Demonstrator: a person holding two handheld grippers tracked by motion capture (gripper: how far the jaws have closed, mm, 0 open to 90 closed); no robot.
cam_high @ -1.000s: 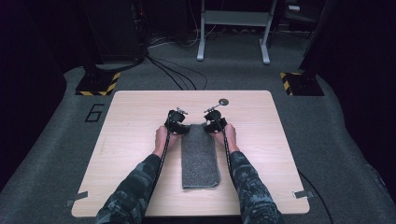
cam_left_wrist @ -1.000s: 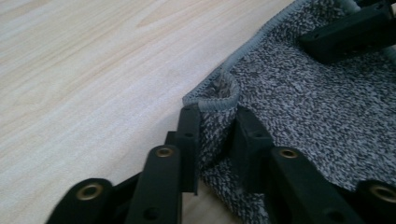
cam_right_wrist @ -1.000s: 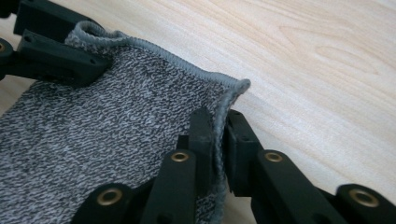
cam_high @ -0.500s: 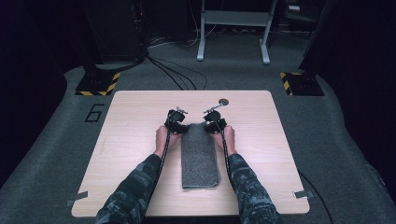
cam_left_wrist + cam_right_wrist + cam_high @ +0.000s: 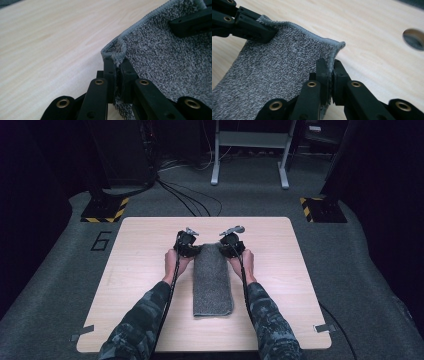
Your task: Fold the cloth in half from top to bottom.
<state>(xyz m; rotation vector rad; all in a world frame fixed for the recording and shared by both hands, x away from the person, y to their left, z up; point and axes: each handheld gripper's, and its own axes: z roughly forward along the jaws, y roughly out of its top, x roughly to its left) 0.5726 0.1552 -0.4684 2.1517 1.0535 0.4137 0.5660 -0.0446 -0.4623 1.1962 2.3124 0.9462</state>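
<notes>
Both grippers, left (image 5: pixel 187 244) and right (image 5: pixel 231 243), have edged forward, fingers pinching the towel's (image 5: pixel 213 280) far corners just above the desk (image 5: pixel 140 270); uneven pulling could slip a corner free.

grey towel (image 5: pixel 213 280) | folded long strip | mid-table, far corners raised and pinched

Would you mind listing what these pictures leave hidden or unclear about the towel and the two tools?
- High view: how each tool's jaws meet the grey towel is too small to tell; the left tool and right tool cover its far corners.
- Left gripper view: the towel's near end is cut off by the frame; the left tool hides the pinched edge.
- Right gripper view: the table hole is cut by the right edge; the right tool hides its pinched edge.
</notes>
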